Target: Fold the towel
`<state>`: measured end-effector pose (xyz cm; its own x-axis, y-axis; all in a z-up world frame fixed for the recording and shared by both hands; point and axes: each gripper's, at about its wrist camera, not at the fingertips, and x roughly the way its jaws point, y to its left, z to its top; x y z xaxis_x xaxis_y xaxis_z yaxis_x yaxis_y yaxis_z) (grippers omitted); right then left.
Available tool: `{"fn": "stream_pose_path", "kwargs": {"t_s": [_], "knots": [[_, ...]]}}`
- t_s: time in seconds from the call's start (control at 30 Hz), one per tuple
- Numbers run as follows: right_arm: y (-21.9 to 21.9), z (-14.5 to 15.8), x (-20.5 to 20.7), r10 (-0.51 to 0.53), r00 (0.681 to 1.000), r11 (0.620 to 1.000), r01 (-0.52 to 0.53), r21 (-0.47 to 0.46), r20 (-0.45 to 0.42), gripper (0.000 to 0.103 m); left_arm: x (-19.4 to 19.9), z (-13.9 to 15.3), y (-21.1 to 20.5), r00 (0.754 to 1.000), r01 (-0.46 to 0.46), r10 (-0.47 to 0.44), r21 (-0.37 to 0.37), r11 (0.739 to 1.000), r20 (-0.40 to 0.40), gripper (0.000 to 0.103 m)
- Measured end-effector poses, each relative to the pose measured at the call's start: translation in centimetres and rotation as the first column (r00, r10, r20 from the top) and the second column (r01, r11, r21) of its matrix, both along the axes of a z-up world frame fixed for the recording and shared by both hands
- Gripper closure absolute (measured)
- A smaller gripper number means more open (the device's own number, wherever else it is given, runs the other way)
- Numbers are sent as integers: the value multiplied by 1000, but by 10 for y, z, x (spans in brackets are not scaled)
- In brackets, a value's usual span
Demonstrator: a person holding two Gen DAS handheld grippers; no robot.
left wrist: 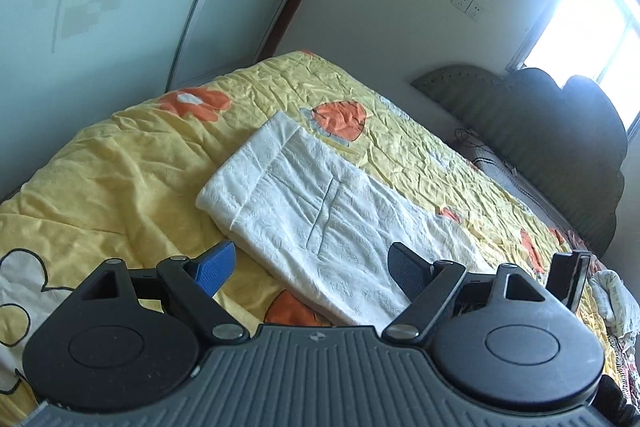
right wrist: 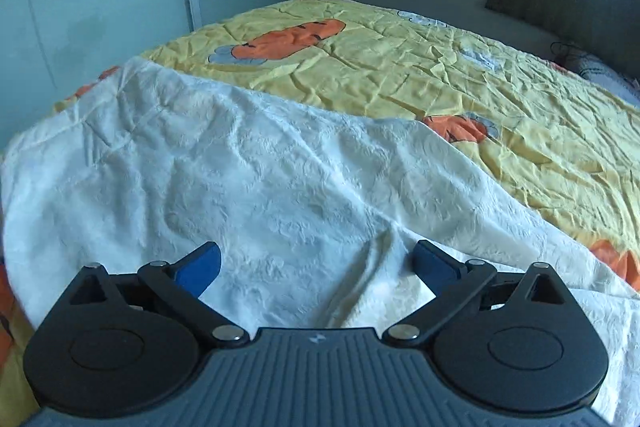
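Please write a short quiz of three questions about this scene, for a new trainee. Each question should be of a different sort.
1. True or false: the left tongs grip the white towel.
2. The towel lies on: A) a wooden table, B) a yellow bedspread, C) a tiled floor.
3. Fill in: the pads of the right tongs are coloured ____.

Key: 1 false, both tongs stand open with nothing between them. 2 B. 3 blue.
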<state>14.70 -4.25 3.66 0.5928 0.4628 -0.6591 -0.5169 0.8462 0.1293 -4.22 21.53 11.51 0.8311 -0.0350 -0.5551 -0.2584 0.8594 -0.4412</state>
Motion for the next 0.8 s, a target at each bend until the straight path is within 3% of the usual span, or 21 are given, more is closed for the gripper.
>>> {"fn": "stream_pose_path", "kwargs": {"t_s": [0.1,0.17,0.23,0.3,0.37,0.43,0.47,0.53,0.63,0.73,0.77,0.8], "knots": [[-8,21,-7,5,1000,991,-4,134,-9,1,-3,2,12,999,-26,27,-42,999,19,18],[0,32,-20,51,998,991,-55,121,39,1,0,-4,25,999,-47,47,-137,990,0,17],[27,38,-46,175,975,984,-178,6,136,1,2,-15,39,997,-78,74,-261,962,-24,17],[56,35,-76,326,924,944,-305,-127,202,2,2,-25,56,991,-134,126,-383,914,-47,17],[78,25,-98,439,872,894,-400,-203,216,5,0,-32,68,983,-179,172,-452,874,-58,17],[99,14,-109,488,849,864,-435,-255,203,13,-2,-38,79,973,-224,220,-515,827,-71,16],[107,8,-110,493,846,857,-432,-282,202,16,-2,-41,83,969,-239,236,-543,805,-76,16],[125,-3,-109,494,843,847,-410,-338,214,32,-1,-45,89,961,-265,262,-576,773,-90,15],[136,-6,-98,478,848,859,-397,-323,230,37,1,-53,93,955,-282,274,-628,725,-113,14],[136,-3,-79,440,881,886,-395,-243,171,47,7,-61,94,957,-273,265,-688,673,-121,11],[133,-2,-74,426,892,896,-394,-205,150,59,10,-65,93,958,-269,258,-702,659,-125,11],[128,0,-69,404,906,911,-385,-150,125,65,15,-67,92,959,-267,252,-713,649,-129,10]]}}
